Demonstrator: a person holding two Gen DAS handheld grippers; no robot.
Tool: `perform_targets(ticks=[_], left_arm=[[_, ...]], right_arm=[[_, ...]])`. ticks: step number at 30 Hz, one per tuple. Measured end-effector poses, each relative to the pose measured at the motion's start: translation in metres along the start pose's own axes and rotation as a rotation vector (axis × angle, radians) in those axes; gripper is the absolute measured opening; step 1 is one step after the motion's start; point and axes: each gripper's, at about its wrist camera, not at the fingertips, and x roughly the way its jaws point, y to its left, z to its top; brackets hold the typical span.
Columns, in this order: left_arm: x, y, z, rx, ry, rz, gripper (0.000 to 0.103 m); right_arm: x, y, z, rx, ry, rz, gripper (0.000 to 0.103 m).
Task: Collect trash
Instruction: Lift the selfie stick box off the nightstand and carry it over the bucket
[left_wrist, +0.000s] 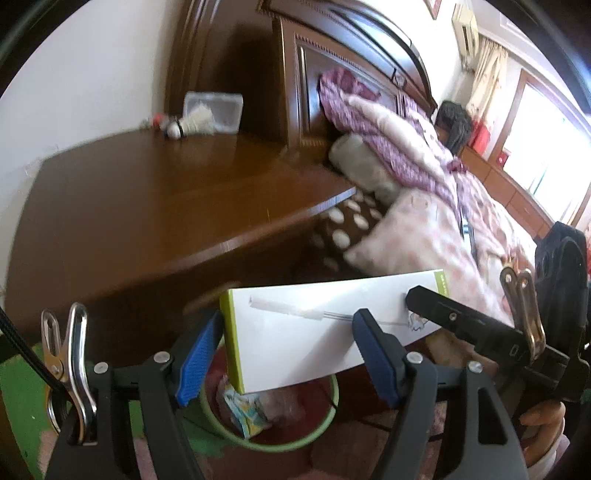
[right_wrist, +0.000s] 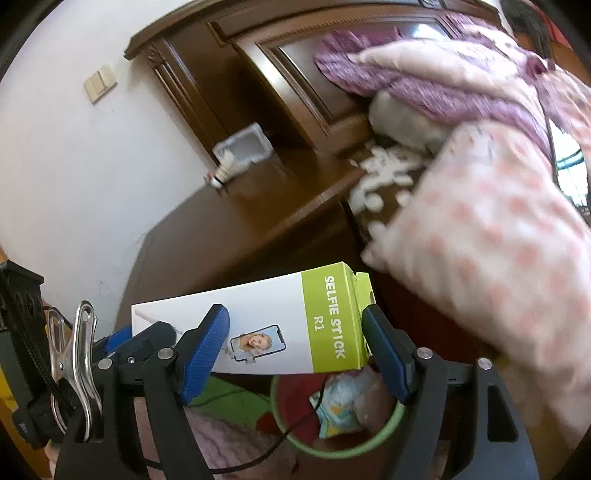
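Though blurred, box (left_wrist: 295, 332) apparently spans both tools.

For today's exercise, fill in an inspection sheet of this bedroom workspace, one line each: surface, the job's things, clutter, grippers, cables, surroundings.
Surface: wooden nightstand, top mostly bare.
Job's things: selfie stick box held over the green-rimmed bin; wrappers already in the bin.
Clutter: shuttlecock and clear plastic tray at the nightstand's back.
Grippers: left gripper and right gripper each clamp one end of the box.
Cables: thin black cable crossing the bin rim.
Surroundings: wooden headboard, pink quilt, spotted pillow.
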Motion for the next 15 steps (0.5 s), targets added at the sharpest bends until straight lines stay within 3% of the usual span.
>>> perform_targets(ticks=[15], left_arm=[[0.051, 0.012, -0.053, -0.011, 0.08, -0.033, 0.075]], right_arm=[[0.034, -0.039, -0.051, 0.115, 0.098, -0.086, 0.077]])
